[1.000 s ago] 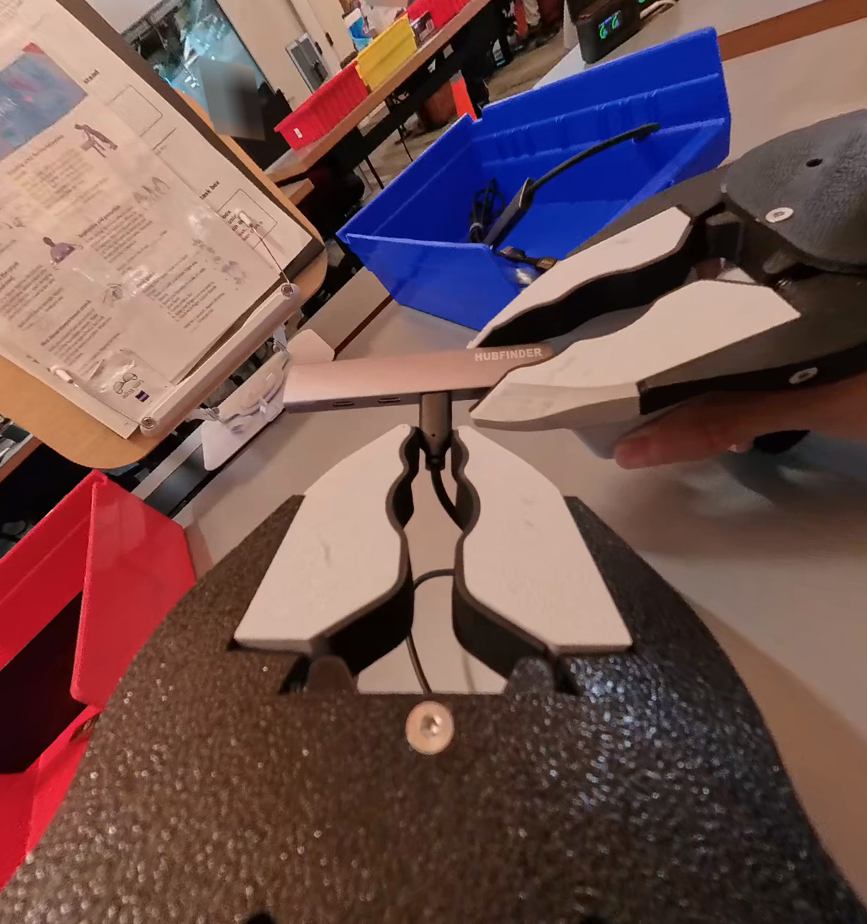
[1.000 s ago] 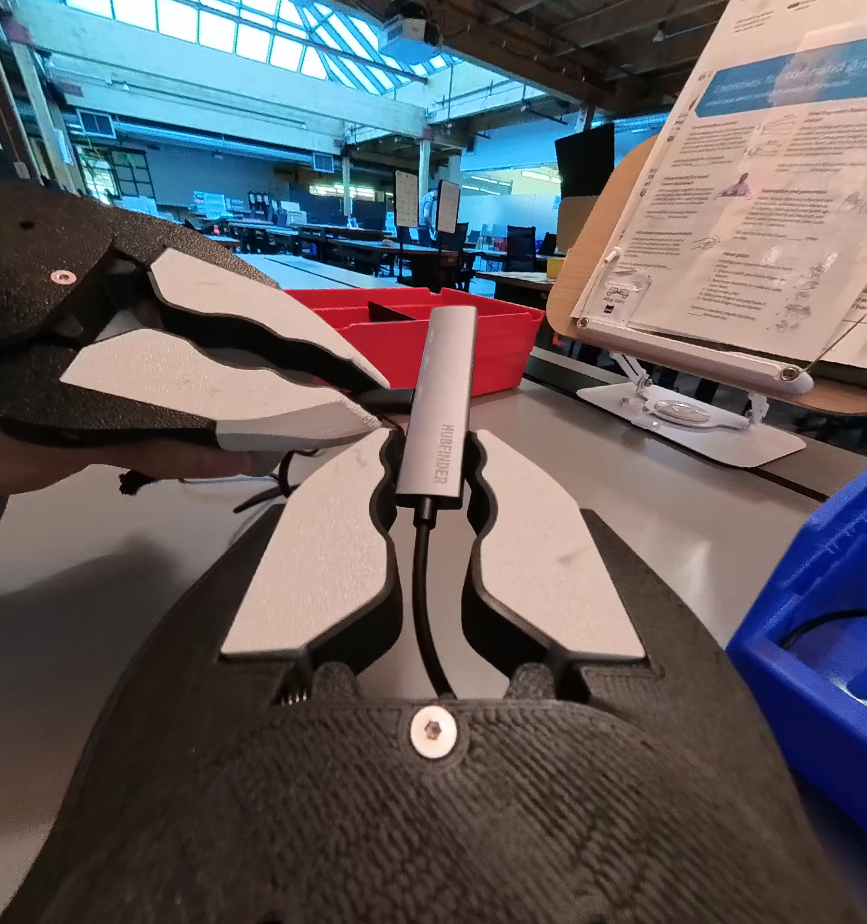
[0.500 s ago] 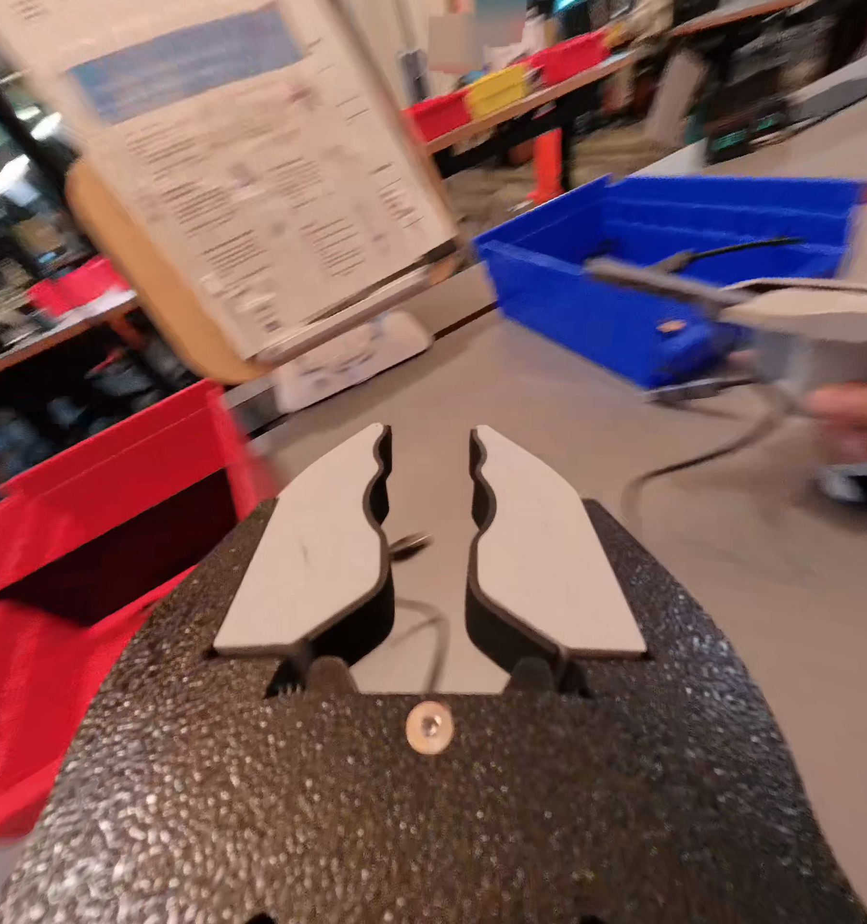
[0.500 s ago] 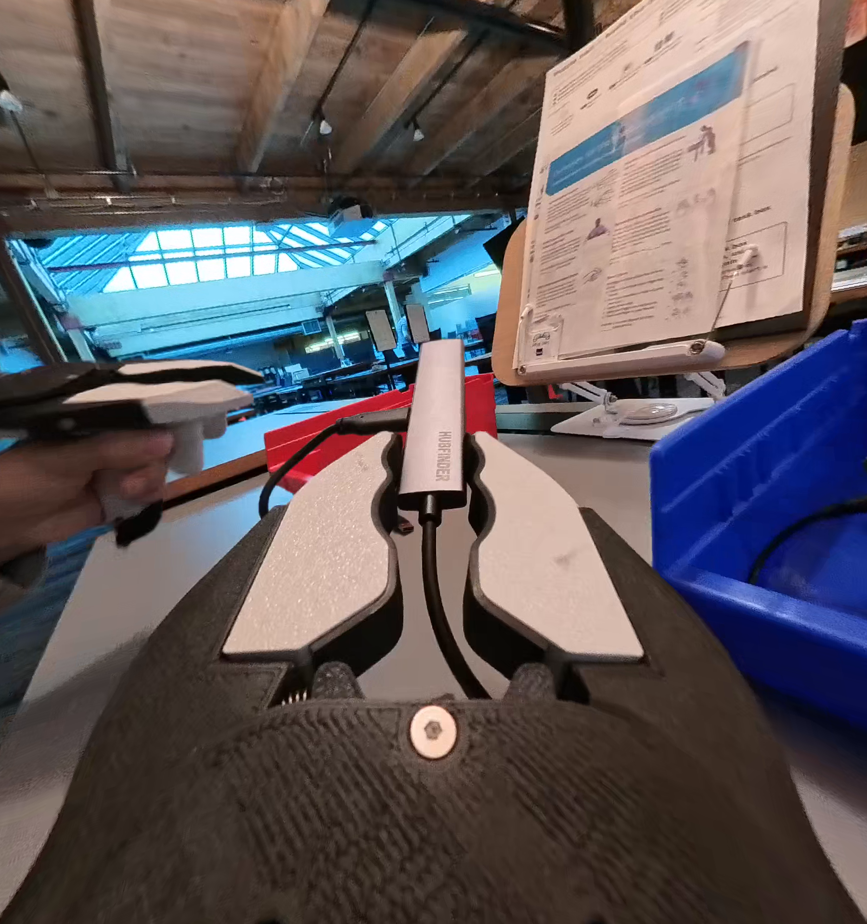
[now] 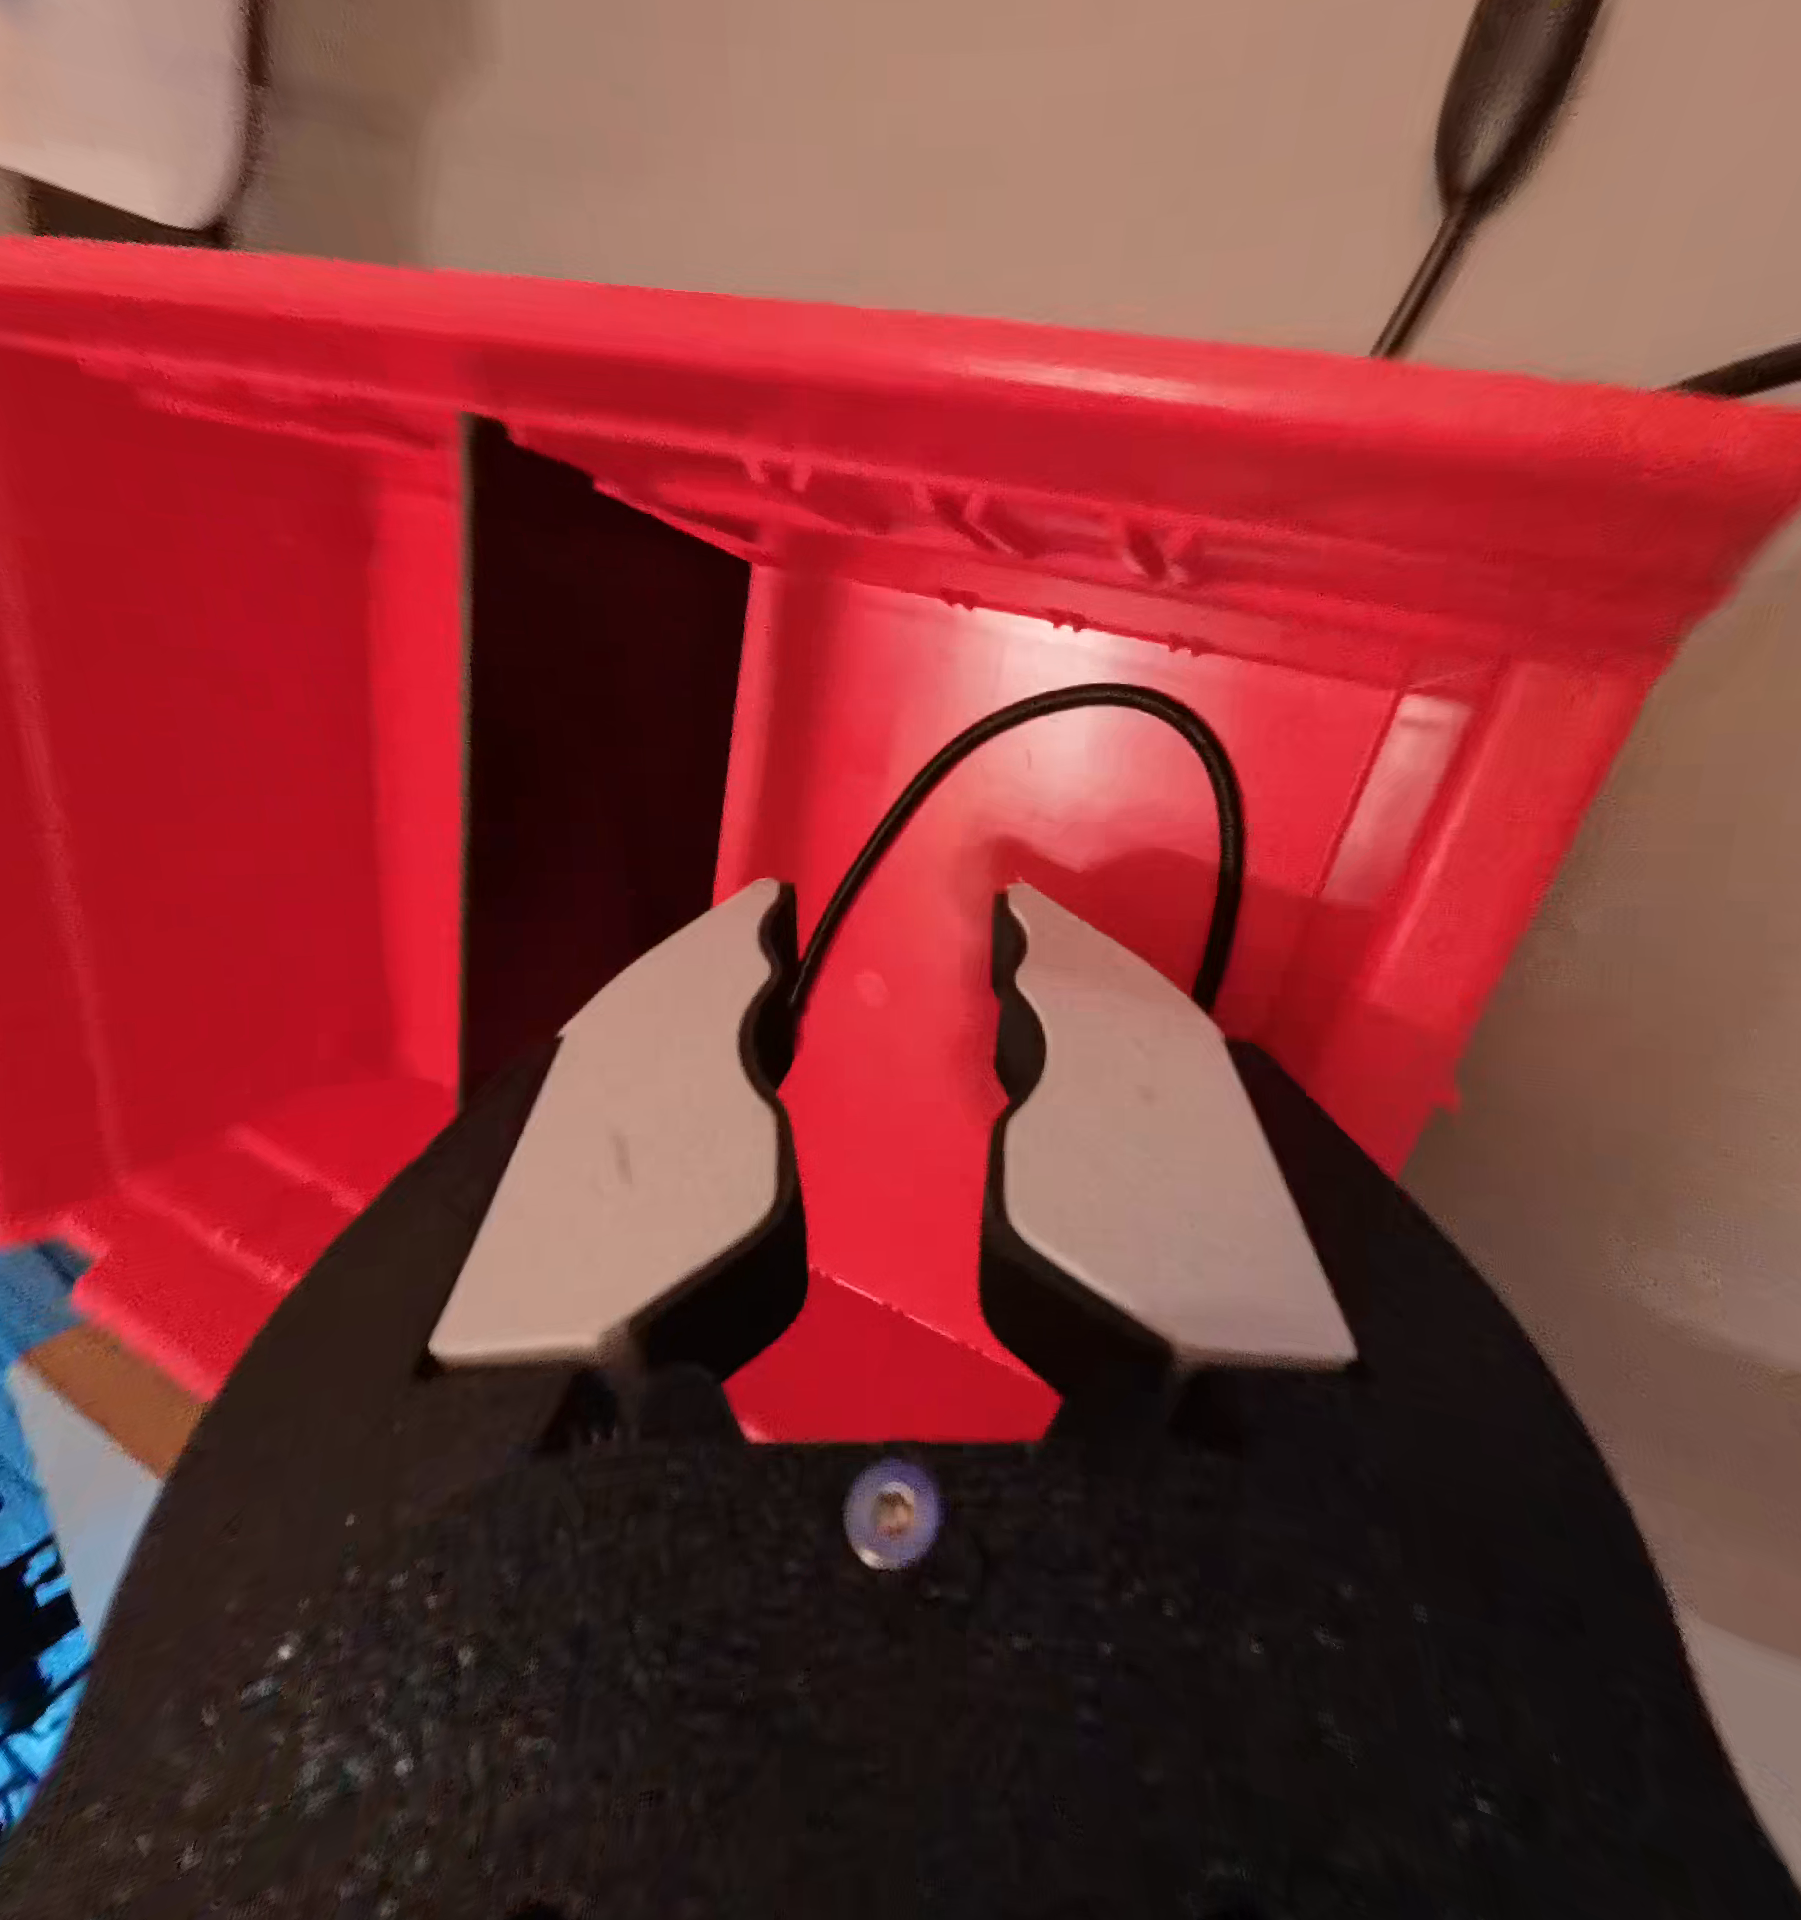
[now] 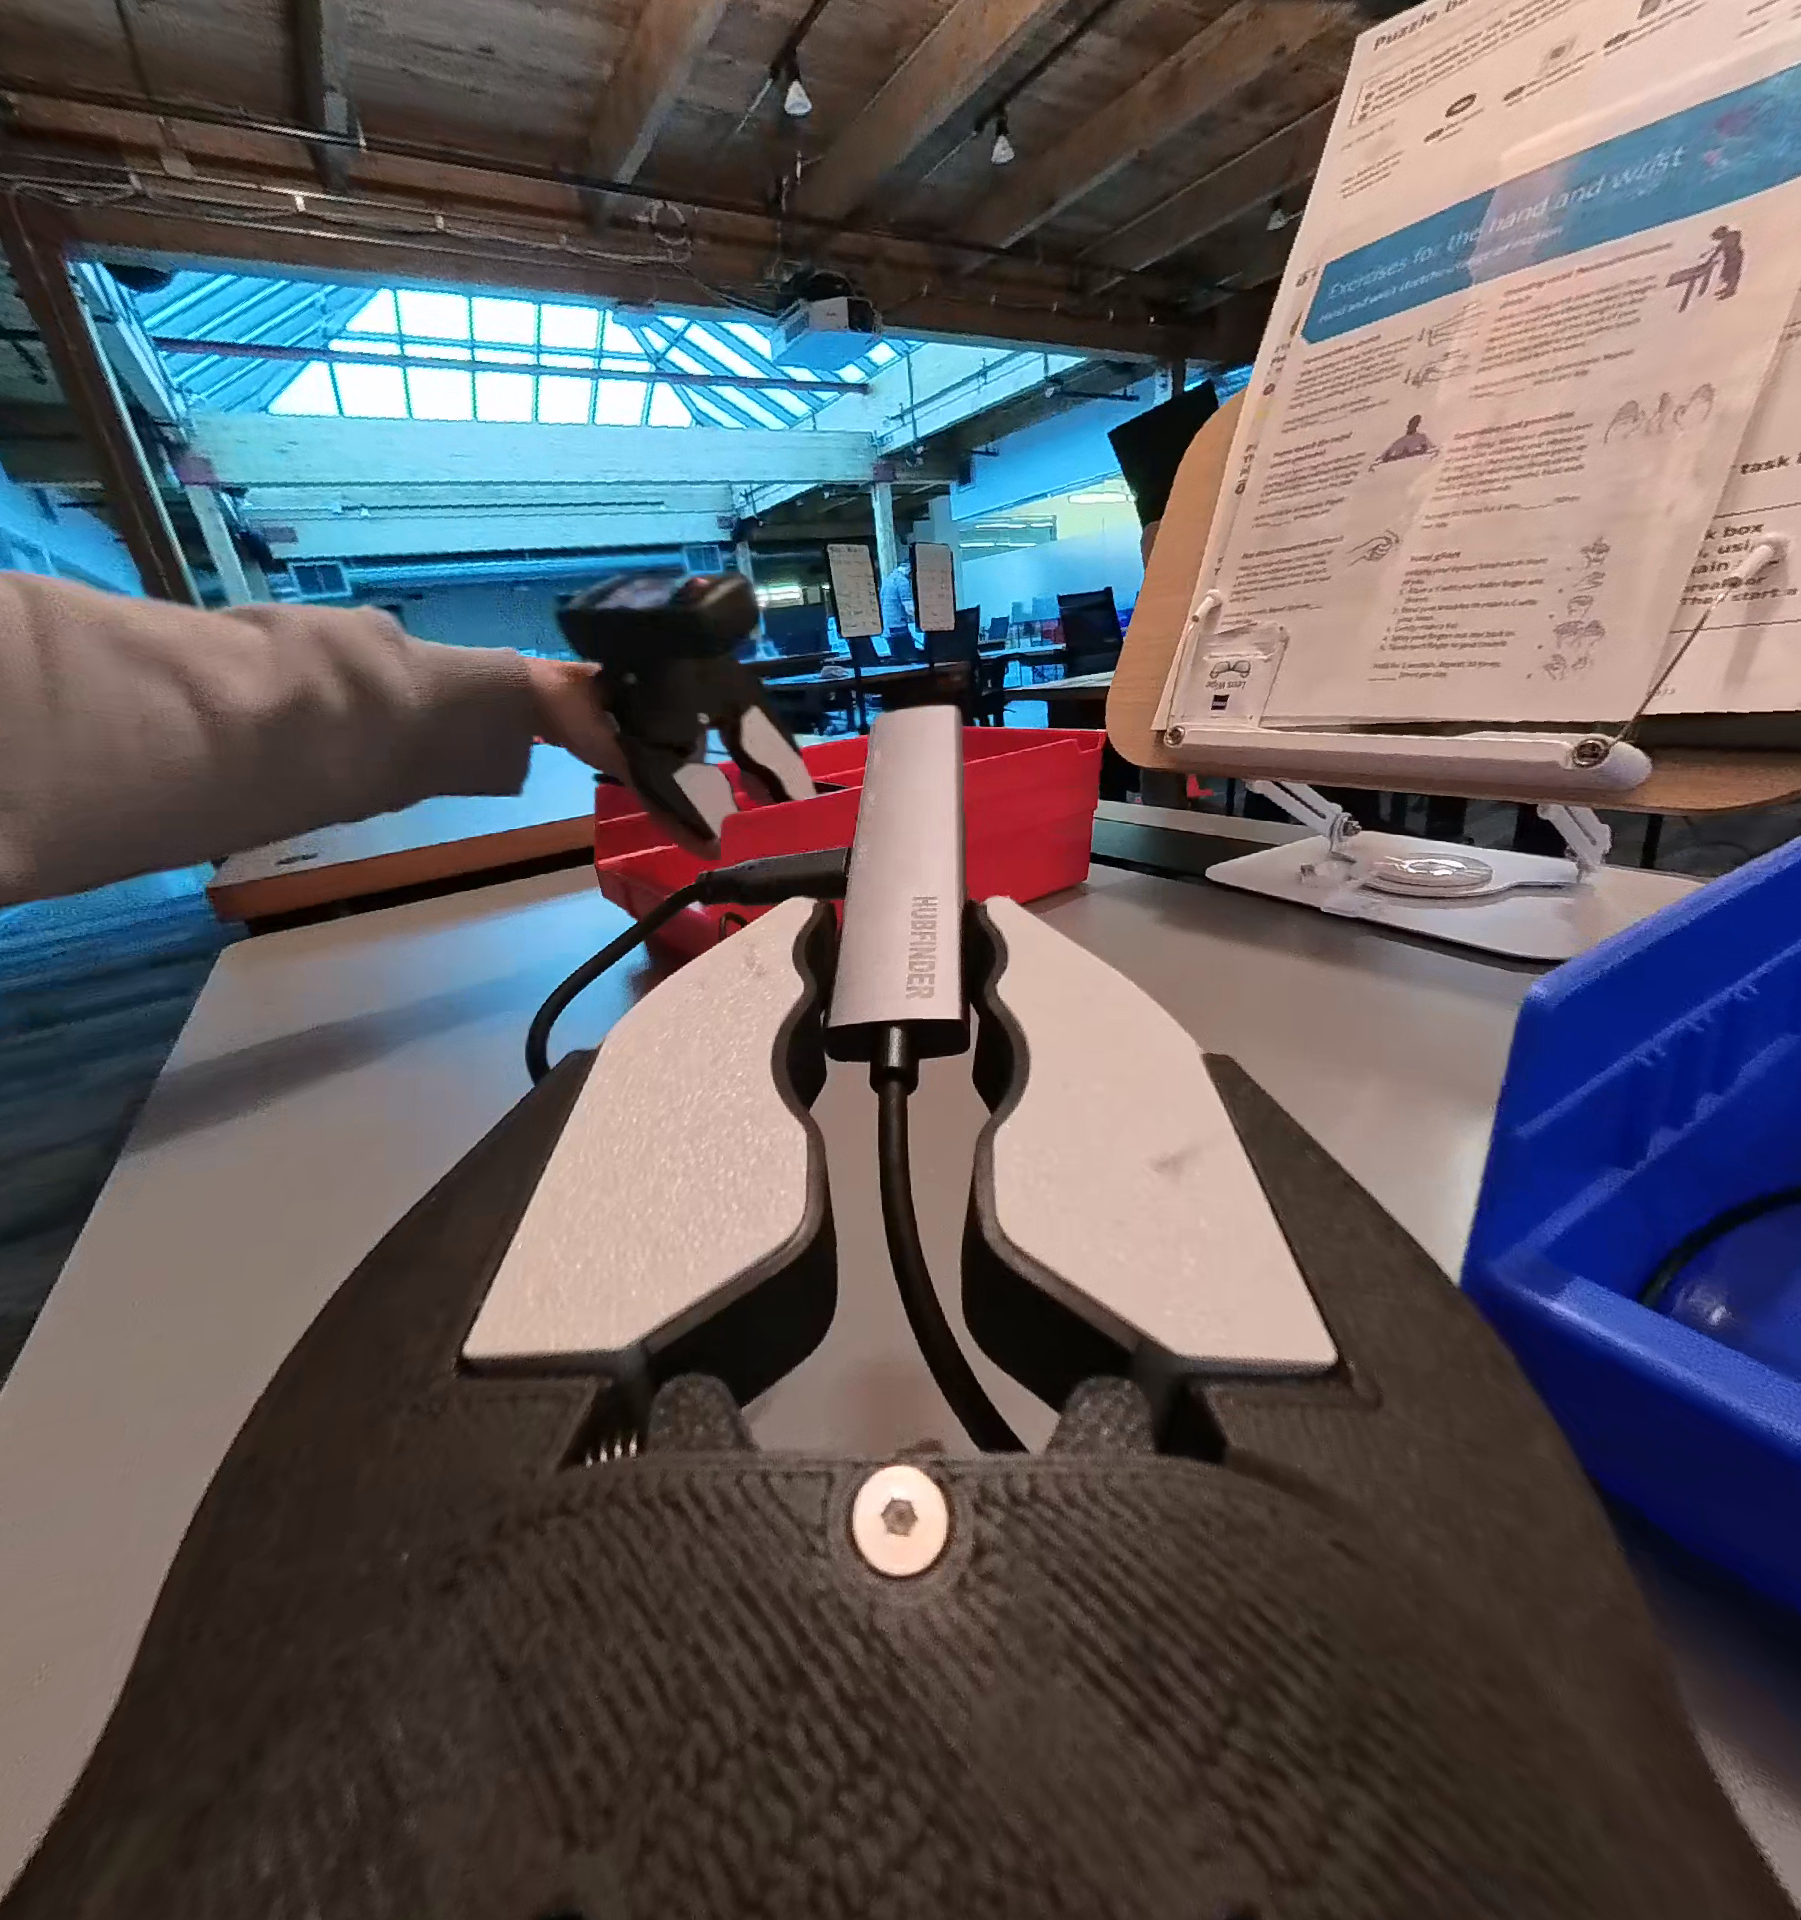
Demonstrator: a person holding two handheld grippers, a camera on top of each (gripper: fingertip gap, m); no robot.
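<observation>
My left gripper (image 5: 891, 914) is open and points down into a red bin (image 5: 979, 395). A thin black cable (image 5: 1114, 696) loops over the floor of the bin's right compartment. One end of it runs along my left finger (image 5: 667, 1091); the other end is hidden behind the right finger. My right gripper (image 6: 901, 914) is shut on a grey USB hub (image 6: 901, 883), which sticks out forward above the table. The hub's black cord (image 6: 901, 1195) runs back between the fingers. A black plug (image 6: 771, 873) sits in the hub's left side. The left gripper (image 6: 709, 769) shows far off over the red bin (image 6: 1021, 821).
A dark divider (image 5: 595, 779) splits the red bin. A blue bin (image 6: 1654, 1195) stands close on the right. A document stand (image 6: 1498, 520) with printed sheets is at the back right. A sleeved arm (image 6: 200, 727) reaches in from the left. Dark cables (image 5: 1488, 125) lie beyond the red bin. The grippers' ends are close to 35 cm from one another.
My left gripper has left the plug at the hub, opened, swung left and tipped down into the red bin. My right gripper keeps hold of the hub.
</observation>
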